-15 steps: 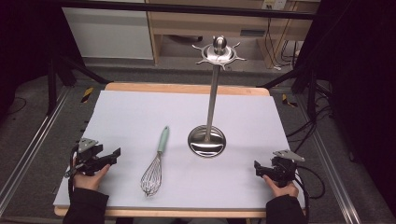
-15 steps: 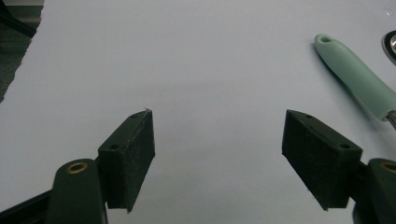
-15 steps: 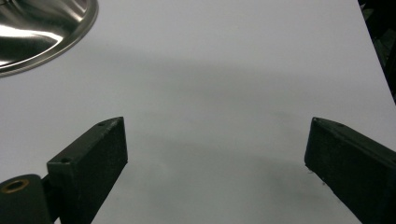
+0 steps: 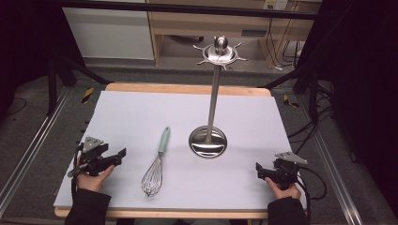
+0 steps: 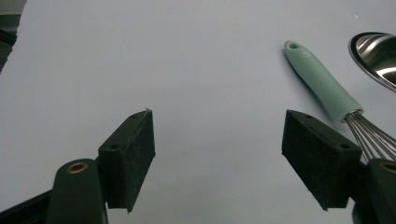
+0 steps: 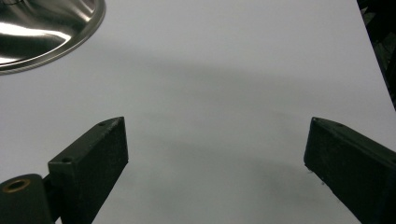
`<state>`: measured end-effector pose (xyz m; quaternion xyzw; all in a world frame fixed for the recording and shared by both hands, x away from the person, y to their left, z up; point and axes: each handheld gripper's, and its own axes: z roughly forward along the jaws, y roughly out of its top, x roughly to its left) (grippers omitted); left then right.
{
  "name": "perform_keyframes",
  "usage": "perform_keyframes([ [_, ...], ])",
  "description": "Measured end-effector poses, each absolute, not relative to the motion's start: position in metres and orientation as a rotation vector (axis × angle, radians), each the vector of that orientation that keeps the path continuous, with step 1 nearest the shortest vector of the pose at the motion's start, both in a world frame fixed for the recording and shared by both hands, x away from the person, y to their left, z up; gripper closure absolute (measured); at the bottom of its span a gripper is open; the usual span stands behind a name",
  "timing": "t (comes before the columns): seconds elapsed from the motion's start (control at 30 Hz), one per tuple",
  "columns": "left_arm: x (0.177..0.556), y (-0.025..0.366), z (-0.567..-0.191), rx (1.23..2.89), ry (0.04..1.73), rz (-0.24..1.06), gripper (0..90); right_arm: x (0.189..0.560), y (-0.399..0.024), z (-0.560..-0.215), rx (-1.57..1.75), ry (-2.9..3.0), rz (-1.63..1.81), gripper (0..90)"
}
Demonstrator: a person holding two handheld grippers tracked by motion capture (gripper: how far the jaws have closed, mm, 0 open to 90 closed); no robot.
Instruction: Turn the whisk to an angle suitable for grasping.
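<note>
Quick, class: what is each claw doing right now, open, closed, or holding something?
Left claw: open, empty, beside the whisk.
Right claw: open, empty.

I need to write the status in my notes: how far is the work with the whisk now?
Nothing looks done yet: the whisk lies flat on the white table cover, beside the utensil stand. The left gripper and right gripper rest open, holding nothing. Picking up the whisk remains, probably to hang it.
</note>
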<state>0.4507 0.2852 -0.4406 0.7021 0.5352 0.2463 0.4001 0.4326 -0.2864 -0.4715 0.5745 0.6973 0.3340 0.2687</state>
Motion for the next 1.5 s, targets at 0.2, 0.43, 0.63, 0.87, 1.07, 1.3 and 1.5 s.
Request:
perform_keyframes([
  [0.2, 0.45, 0.277, -0.435, 1.793, 1.328, 0.62, 24.8, 0.43, -0.285, -0.47, 1.553, 1.882, 0.91, 7.4],
  [0.43, 0.449, 0.263, -0.429, 1.815, 1.285, 0.613, 23.5, 0.429, -0.284, -0.471, 1.527, 1.897, 0.894, 7.6],
  [0.63, 0.452, 0.251, -0.431, 1.849, 1.264, 0.605, 23.4, 0.429, -0.283, -0.471, 1.53, 1.9, 0.893, 7.6],
  [0.87, 0.457, 0.233, -0.429, 1.899, 1.231, 0.584, 23.7, 0.428, -0.282, -0.472, 1.526, 1.912, 0.89, 7.7],
  [1.07, 0.465, 0.221, -0.424, 1.918, 1.24, 0.561, 23.7, 0.427, -0.281, -0.472, 1.525, 1.913, 0.888, 7.8],
  [1.3, 0.476, 0.209, -0.409, 1.928, 1.232, 0.555, 23.8, 0.426, -0.279, -0.472, 1.514, 1.917, 0.866, 7.9],
  [1.5, 0.482, 0.198, -0.398, 1.95, 1.217, 0.549, 23.8, 0.426, -0.279, -0.472, 1.509, 1.92, 0.86, 7.9],
])
